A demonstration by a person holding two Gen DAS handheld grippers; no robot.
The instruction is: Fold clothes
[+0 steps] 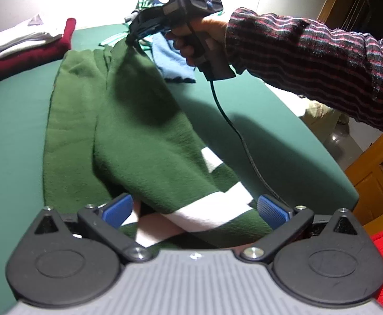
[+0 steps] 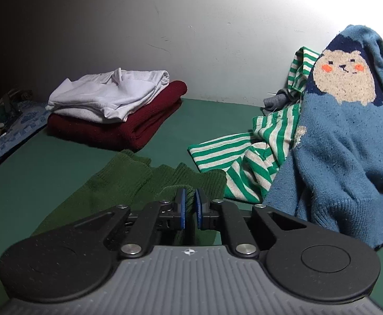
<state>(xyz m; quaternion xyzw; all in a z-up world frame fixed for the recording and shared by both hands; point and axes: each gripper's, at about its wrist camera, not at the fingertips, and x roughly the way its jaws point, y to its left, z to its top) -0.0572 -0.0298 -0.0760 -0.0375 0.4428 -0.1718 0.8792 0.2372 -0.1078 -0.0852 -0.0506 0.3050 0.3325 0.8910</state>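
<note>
Fold in progress: dark green knitted sweater (image 1: 138,120) on green-covered table (image 1: 12,131).
Right gripper (image 2: 188,207) pinches its ribbed cuff to carry the sleeve over; left gripper (image 1: 195,210) spread, empty.

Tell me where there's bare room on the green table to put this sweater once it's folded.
Free: the table between the folded stack and the green sweater, and the strip left of the sweater. Also bare to its right, under the cable. Crowded: the far right, where the striped top and blue sweater are heaped.
</note>
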